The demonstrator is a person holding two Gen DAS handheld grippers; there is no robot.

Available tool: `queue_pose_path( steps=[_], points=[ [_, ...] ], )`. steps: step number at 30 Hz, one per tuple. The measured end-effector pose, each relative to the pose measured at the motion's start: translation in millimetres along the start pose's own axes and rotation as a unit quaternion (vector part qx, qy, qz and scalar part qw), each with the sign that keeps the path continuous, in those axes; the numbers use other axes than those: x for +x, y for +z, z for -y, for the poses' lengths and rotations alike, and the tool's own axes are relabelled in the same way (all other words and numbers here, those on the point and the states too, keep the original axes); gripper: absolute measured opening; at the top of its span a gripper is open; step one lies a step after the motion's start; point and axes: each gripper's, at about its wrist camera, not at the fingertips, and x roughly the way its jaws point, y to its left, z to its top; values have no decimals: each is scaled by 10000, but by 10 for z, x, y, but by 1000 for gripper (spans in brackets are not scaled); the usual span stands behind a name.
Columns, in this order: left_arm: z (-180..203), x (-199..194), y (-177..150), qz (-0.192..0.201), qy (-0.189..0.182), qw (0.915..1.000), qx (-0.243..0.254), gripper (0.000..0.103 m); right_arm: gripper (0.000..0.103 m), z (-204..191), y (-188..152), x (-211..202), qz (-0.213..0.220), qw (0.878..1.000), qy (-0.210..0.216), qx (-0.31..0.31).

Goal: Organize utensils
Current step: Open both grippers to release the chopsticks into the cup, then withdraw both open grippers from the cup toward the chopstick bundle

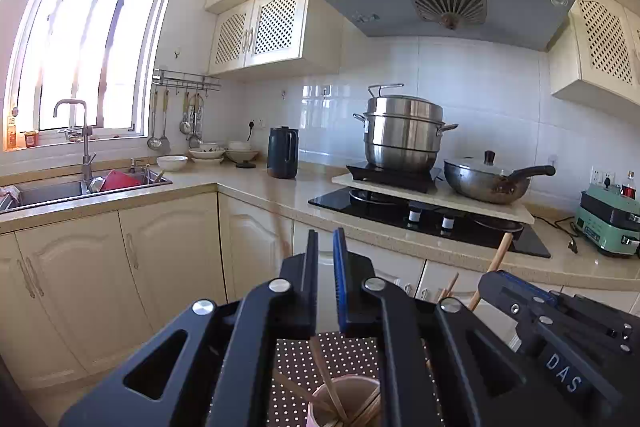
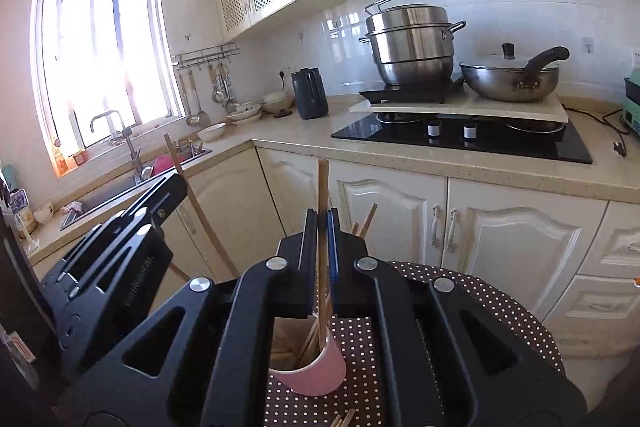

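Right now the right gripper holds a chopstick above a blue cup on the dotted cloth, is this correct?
Not quite: the cup is pink, not blue. The right wrist view shows it, with the right gripper shut on the chopstick above it on the dotted cloth.

I see a pink cup (image 2: pixel 310 367) upright on my dotted cloth, wooden chopsticks (image 2: pixel 308 341) leaning inside toward one o'clock, one chopstick (image 2: pixel 322 187) upright at twelve, its lower end in the cup.

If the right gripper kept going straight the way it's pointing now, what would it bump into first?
Probably the cream cabinet door under the counter: the right gripper, shut on a wooden chopstick, aims slightly downward at it past the pink cup. Nothing else shows in that line, though depth is hard to judge.
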Motion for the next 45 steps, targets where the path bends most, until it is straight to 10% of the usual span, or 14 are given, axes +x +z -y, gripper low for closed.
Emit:
queue_pose_path(
  steps=[3,9,13,45],
  points=[
    [-22,-28,0,-28,-11,10000,20,29,8,6,-34,-2,-130,9999,4,-26],
    [-48,-132,-1,1,34,9999,139,30,16,38,-86,-62,-194,9998,-73,1],
    [-121,-224,0,36,86,9999,138,30,49,47,-117,-123,-148,9997,-179,-63],
    [-435,-975,-964,-1059,-235,9937,285,36,71,-309,-907,-816,-549,9967,-301,-509]
  ],
)
